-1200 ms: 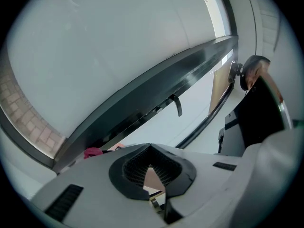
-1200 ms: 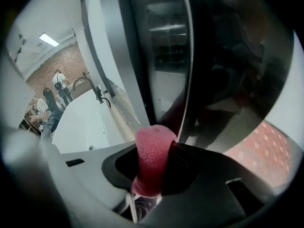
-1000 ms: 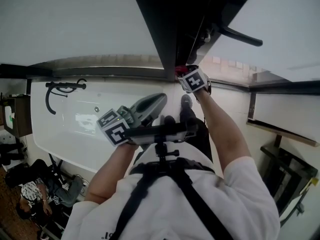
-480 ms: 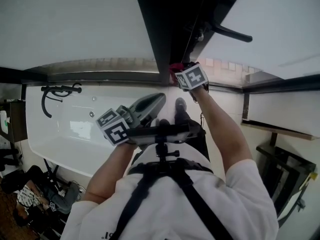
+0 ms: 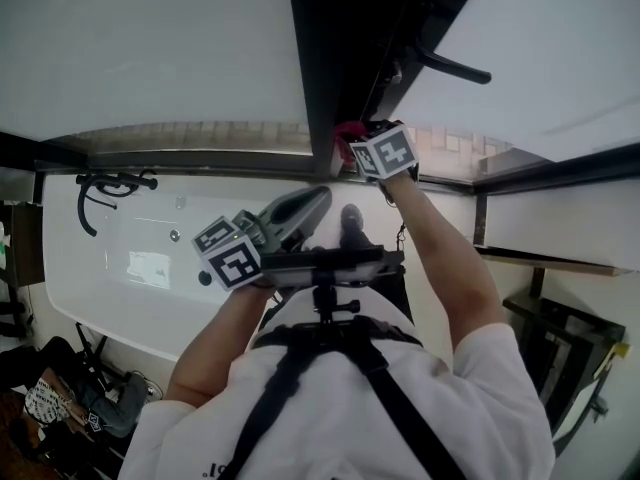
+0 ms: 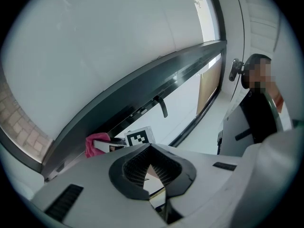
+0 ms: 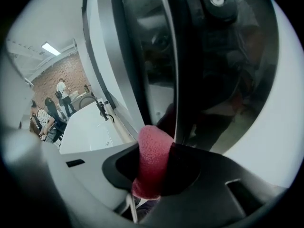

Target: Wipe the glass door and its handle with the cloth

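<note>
The right gripper (image 5: pixel 364 149) is pinching the pink cloth (image 7: pixel 152 156) tight between its jaws, a rounded fold poking out past the tips, and it is raised at arm's length against the dark door frame (image 5: pixel 335 68). Over the last second it has crept a little along that frame. The cloth, earlier just a red sliver behind the marker cube, now shows as a clear pink wad pressed at the frame's edge. From the gripper's own view the fold sits touching or just beside the edge where the frame meets the dark, reflective pane of the glass door (image 7: pixel 228 75); I cannot tell which. So the wipe looks to be under way along the door's border, and I'd judge it is not yet on the handle. That black lever handle (image 5: pixel 452 67) juts out well apart from the cloth, farther along the door, and nothing is touching it. The left gripper (image 6: pixel 151 147) has hardly moved: it hangs lower, near the person's chest, with its jaws pressed together at the tips and nothing between them, simply pointed toward the work. Off to the left runs a white counter (image 5: pixel 150 268) with a black tap (image 5: pixel 105 183), and it takes no part in this. To my eye most of the job remains: the broad pane and then the handle.
</note>
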Available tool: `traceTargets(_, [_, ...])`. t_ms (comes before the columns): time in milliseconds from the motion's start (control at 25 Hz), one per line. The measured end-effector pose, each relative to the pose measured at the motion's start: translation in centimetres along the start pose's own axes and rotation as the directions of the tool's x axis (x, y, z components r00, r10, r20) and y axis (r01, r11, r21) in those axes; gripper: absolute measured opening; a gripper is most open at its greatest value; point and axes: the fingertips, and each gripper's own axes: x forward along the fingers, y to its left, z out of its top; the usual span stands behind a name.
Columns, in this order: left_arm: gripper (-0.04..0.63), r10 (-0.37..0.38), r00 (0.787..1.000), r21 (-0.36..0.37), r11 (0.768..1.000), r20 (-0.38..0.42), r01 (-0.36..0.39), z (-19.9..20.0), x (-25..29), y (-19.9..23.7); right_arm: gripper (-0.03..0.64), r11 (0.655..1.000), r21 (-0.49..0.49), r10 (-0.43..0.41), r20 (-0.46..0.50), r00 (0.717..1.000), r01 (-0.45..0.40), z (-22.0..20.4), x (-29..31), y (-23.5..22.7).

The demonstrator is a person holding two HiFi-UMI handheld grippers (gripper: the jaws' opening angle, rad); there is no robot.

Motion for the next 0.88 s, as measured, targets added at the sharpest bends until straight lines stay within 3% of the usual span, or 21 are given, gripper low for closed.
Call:
traceTargets(160, [-0.008,-0.029,0.999,-0.039,0.999,0.016,0.030,0.2,-0.2,-1.0,0.095,0.999,-0.033,-0.015,0.025,1.000,0.015,1.4,-1.6,0.4])
traceTargets(880, [-0.008,-0.083,0.995,-0.023,0.996,0.047,0.084,0.5,-1.0,-2.2,0.095,0.977,-0.166,-0.096,0.212,0.972,0.133,8.5,-8.4,2.1])
